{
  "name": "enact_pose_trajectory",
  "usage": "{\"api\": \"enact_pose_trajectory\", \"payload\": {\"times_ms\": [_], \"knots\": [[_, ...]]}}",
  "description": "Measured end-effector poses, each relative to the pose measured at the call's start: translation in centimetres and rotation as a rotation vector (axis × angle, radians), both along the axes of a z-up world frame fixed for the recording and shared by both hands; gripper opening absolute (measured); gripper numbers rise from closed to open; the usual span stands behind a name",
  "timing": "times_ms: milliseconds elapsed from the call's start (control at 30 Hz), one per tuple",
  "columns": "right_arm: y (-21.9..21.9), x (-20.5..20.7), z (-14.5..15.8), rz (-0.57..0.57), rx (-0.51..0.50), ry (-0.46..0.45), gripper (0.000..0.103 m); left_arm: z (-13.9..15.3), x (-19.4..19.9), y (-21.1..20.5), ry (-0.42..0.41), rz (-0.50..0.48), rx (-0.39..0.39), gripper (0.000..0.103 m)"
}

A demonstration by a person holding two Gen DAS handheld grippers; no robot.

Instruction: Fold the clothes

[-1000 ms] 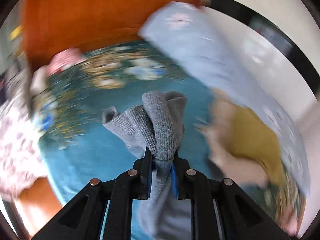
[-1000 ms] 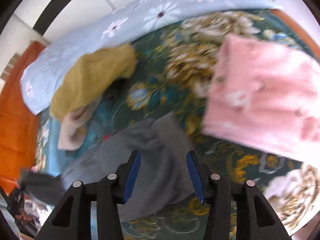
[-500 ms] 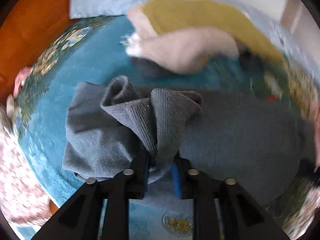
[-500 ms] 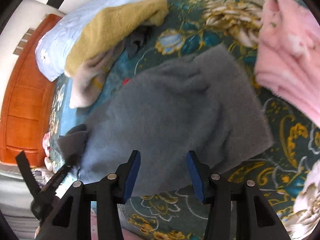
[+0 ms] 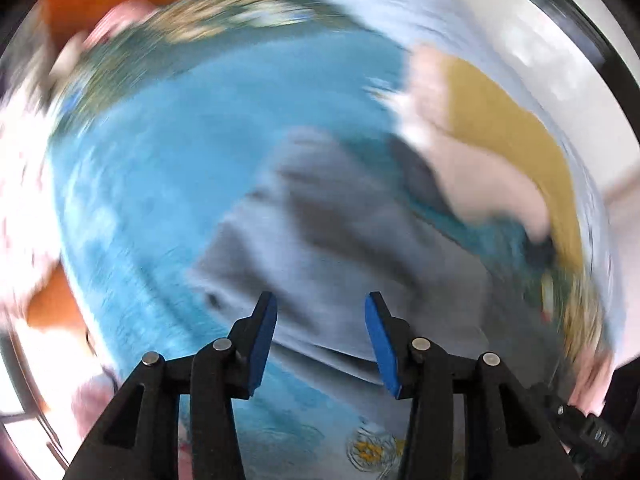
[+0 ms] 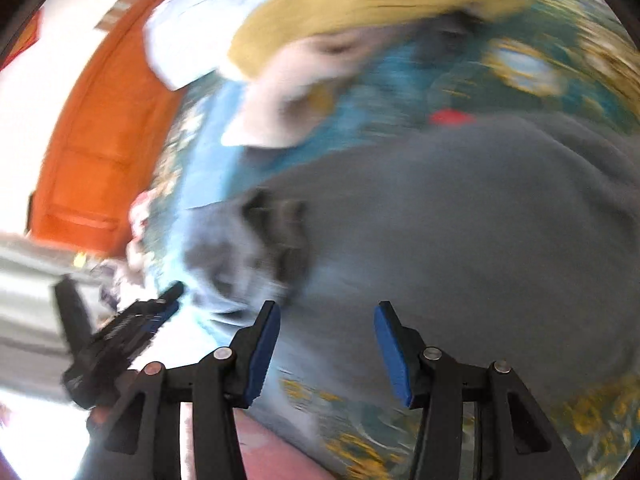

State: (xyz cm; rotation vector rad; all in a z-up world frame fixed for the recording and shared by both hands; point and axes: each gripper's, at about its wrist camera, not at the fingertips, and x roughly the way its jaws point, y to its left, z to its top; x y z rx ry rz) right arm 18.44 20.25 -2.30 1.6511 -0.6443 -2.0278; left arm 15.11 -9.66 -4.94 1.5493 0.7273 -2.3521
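Grey knit sweater (image 6: 460, 220): soft, limp, best pinched at an edge. Left gripper (image 5: 320, 340) and right gripper (image 6: 326, 348) spread wide, holding nothing.

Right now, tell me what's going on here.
A person with a claw in each hand is folding clothes on a bed. The grey sweater lies on the teal floral bedspread. The left claw and right claw are both open above it, gripping nothing. A mustard garment lies beyond.
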Motion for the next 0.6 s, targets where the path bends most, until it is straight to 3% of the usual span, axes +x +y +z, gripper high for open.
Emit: {"api": "enact_pose_trajectory", "payload": {"times_ms": [67, 367, 400, 433, 467, 500, 600], "knots": [[-1.6, -1.2, -0.5, 0.015, -0.009, -0.014, 0.053, -0.6, 1.2, -1.6, -0.006, 0.056, 0.042, 0.047], [-8.9, -6.4, -2.9, 0.084, -0.049, -0.077, 0.054, -0.9, 3.9, -3.8, -0.003, 0.114, 0.07, 0.047], [-9.7, -7.0, -3.1, 0.092, -0.053, -0.084, 0.043, -1.1, 4.1, -4.0, -0.003, 0.123, 0.075, 0.047], [-10.4, -7.6, -3.3, 0.1, -0.06, -0.09, 0.022, -1.2, 4.3, -4.2, -0.003, 0.131, 0.08, 0.047], [-10.3, -7.2, -2.6, 0.105, -0.103, -0.082, 0.012, -1.4, 4.5, -4.4, -0.007, 0.139, 0.094, 0.047], [-10.2, -6.9, -1.8, 0.109, -0.147, -0.074, 0.006, -1.5, 4.6, -4.4, -0.008, 0.142, 0.103, 0.047], [-9.8, -5.8, 0.6, 0.122, -0.28, -0.048, 0.006, -1.7, 4.7, -4.7, 0.001, 0.15, 0.118, 0.047]]}}
